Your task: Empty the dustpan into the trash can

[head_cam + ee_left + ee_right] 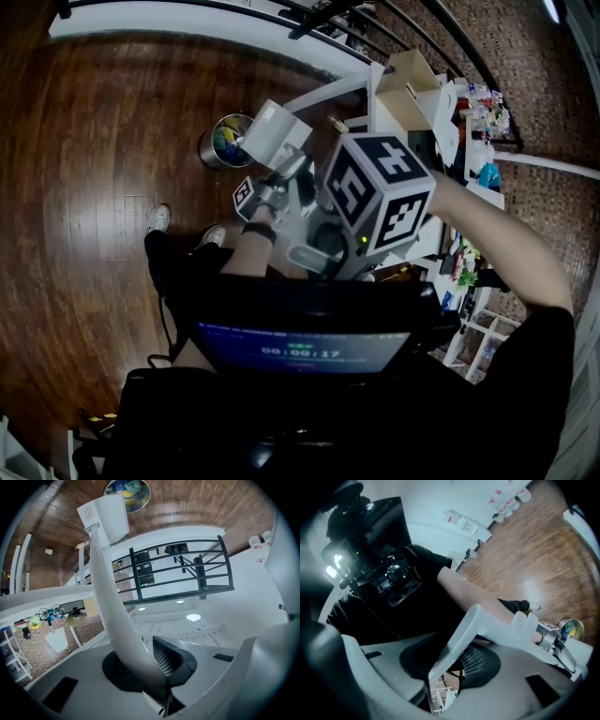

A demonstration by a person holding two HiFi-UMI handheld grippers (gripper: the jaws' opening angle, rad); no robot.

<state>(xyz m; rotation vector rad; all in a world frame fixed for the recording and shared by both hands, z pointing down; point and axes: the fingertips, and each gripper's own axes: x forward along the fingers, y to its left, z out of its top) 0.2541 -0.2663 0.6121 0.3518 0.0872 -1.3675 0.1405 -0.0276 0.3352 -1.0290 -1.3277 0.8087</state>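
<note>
Beside the trash can (pixel 223 141) I hold the dustpan (pixel 274 131) out at arm's reach so its load can drop in. My left gripper (pixel 157 679) is clamped on the long handle (pixel 110 611). My right gripper (pixel 445 672) is clamped on the handle's rear end, steadying it, I think.

left claw (pixel 161 686) clamped, right claw (pixel 440 677) clamped, both arms forward
</note>
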